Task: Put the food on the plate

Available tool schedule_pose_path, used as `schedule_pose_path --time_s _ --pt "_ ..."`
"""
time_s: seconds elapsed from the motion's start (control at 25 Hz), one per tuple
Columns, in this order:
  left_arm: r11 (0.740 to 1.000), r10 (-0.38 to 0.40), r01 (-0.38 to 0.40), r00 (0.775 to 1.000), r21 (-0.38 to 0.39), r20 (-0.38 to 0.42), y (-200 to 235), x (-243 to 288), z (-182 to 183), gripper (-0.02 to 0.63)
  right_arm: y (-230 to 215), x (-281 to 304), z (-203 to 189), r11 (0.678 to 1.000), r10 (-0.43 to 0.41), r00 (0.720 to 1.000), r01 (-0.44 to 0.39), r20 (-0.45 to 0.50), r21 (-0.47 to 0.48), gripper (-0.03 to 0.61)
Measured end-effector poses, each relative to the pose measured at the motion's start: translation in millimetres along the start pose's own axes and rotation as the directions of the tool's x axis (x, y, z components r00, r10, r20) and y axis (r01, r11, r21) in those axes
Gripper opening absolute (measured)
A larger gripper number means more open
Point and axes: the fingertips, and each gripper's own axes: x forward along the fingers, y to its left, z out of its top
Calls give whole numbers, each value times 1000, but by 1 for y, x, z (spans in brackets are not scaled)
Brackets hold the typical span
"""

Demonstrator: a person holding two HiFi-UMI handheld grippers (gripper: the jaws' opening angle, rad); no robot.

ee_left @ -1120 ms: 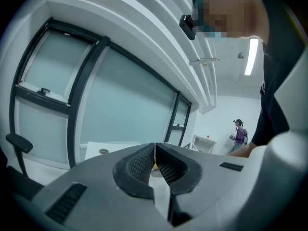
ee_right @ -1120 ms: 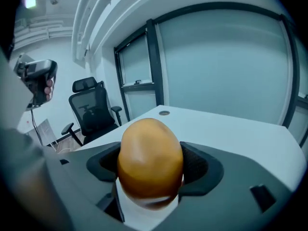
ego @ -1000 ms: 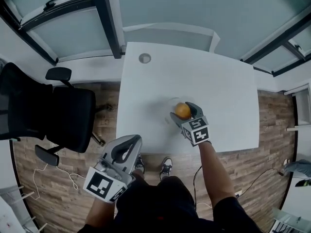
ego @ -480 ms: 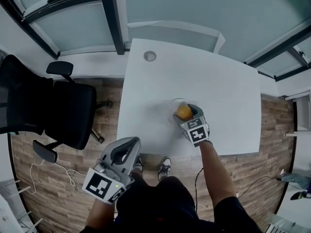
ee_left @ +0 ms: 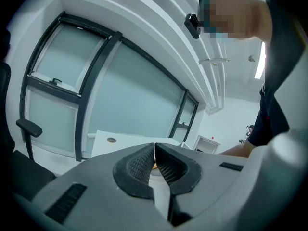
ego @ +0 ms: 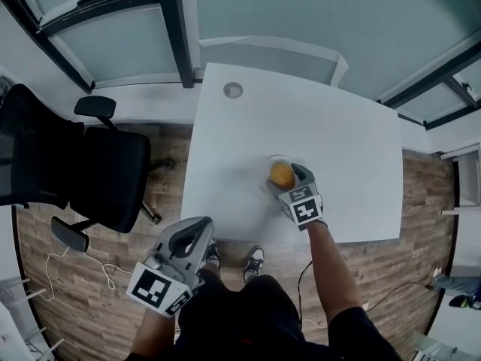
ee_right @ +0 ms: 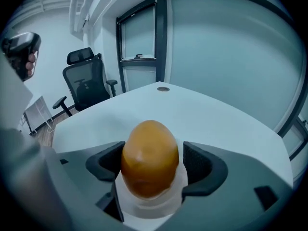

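Note:
An orange, egg-shaped piece of food [ego: 282, 174] sits between the jaws of my right gripper [ego: 286, 177], which is shut on it. In the right gripper view the food [ee_right: 150, 153] fills the gap between both pads, and the pale plate [ee_right: 150, 205] shows just beneath it. The plate's rim [ego: 272, 161] peeks out beyond the food near the front middle of the white table [ego: 338, 141]. My left gripper [ego: 197, 230] hangs off the table by my body. Its jaws [ee_left: 155, 152] are shut with nothing in them.
A black office chair [ego: 75, 164] stands left of the table on the wooden floor. A round cable hole [ego: 233, 90] sits at the table's far left corner. Glass wall panels with dark frames [ego: 169, 28] run behind the table.
The right gripper keeps hold of the food over the plate, almost still. The left gripper has dropped slightly. The head view has shifted a little.

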Motion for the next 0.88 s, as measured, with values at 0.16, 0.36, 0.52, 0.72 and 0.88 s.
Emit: schedule_pose_path --time_s 0.16,0.36,0.52,0.72,0.88 --pt "1000 1 -1 1000 12 -3 -2 -3 0 25 2 -15 8 999 21 998 -22 53 34 362" --pt "1000 -8 8 1000 14 -9 -7 -7 -1 25 -3 -52 26 996 1 986 -16 167 93 362" --pt "1000 -25 25 1000 19 -7 -16 -7 2 25 -7 -85 35 984 -25 974 -16 227 179 360" --pt "998 -51 51 999 45 6 -30 -7 14 25 -6 -149 54 970 -120 925 32 361 239 138" --pt "995 -72 71 997 71 10 -44 -4 25 25 5 -209 72 971 -172 861 66 480 229 45"
